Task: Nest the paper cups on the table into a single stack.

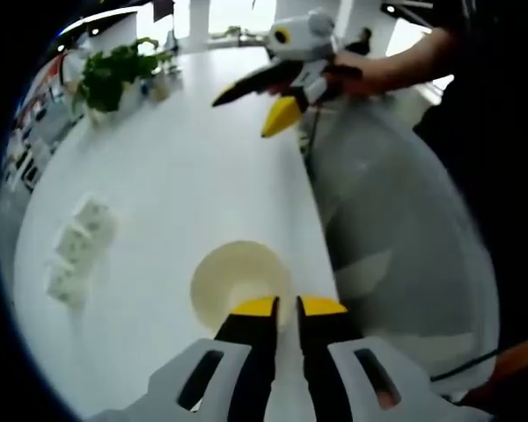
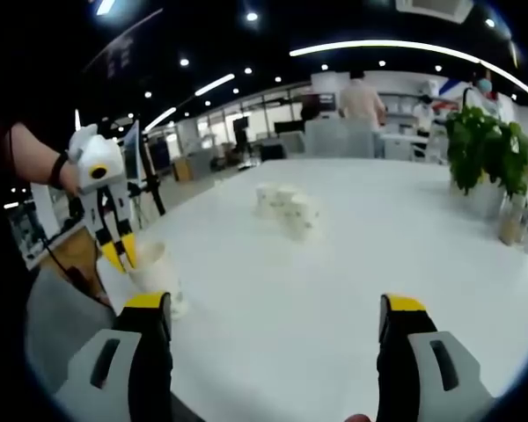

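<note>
Left gripper view first: the left gripper (image 1: 287, 309) rises from 6 o'clock, its yellow-tipped jaws nearly together, pinched on the near rim of a paper cup (image 1: 239, 283) that sits open-mouthed on the white table (image 1: 185, 176). Over at 9 o'clock, well apart from that cup, a cluster of white paper cups (image 1: 79, 251) rests on the tabletop, blurred but clearly several of them side by side. Up at 11 o'clock a potted plant (image 1: 114, 77) stands near the far edge. At 1 o'clock the right gripper (image 1: 255, 104) comes in above the table, held by a person's hand (image 1: 356, 72); its black and yellow jaws spread apart with nothing between them.

Now the right gripper view: the right gripper (image 2: 277, 315) shows its two jaws wide apart at 7 and 5 o'clock, nothing held, just bare white table (image 2: 334, 255) between them. At 9 o'clock the left gripper (image 2: 121, 253) points down, a hand (image 2: 66, 174) on it, its yellow tips closed on the rim of the paper cup (image 2: 155, 274), which stands at the table's near edge, just beside the right gripper's own left jaw. Toward 12 o'clock, mid-table, sits the cluster of paper cups (image 2: 288, 209), well apart from the gripped one. The potted plant (image 2: 491, 149) is out at 2 o'clock. People stand in the background beyond the table.
</note>
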Demonstrator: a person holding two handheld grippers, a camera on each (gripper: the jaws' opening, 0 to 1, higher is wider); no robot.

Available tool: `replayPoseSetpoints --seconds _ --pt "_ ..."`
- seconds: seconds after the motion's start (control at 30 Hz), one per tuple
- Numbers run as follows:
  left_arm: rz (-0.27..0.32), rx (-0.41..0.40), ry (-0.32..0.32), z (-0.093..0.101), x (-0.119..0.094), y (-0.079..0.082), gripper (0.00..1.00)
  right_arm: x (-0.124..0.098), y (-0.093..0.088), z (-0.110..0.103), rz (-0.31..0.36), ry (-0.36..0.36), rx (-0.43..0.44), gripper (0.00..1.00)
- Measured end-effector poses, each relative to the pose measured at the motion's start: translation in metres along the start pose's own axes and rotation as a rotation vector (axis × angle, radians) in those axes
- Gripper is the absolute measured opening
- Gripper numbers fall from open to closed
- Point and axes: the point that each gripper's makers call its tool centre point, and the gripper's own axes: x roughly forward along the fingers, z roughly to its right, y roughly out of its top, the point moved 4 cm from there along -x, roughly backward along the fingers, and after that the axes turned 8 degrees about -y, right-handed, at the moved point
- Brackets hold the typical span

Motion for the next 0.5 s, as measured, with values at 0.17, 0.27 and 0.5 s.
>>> replayPoseSetpoints --seconds 0.17,0.27,0.5 --pt "0.003 -0.016 -0.007 -0.0001 0.0015 -0.0006 0.11 0.0010 -0.0001 0.0012 0.000 -0.001 0.000 0.96" --pt "0.004 -0.028 -0.007 -0.0001 0.0020 -0.0031 0.13 0.0014 0.0001 0.0017 0.000 -0.001 0.002 0.96" --pt "0.027 -0.041 0.000 -0.0003 -0.0029 -0.0061 0.13 0.0025 0.0016 -0.0002 0.000 0.000 -0.002 0.96"
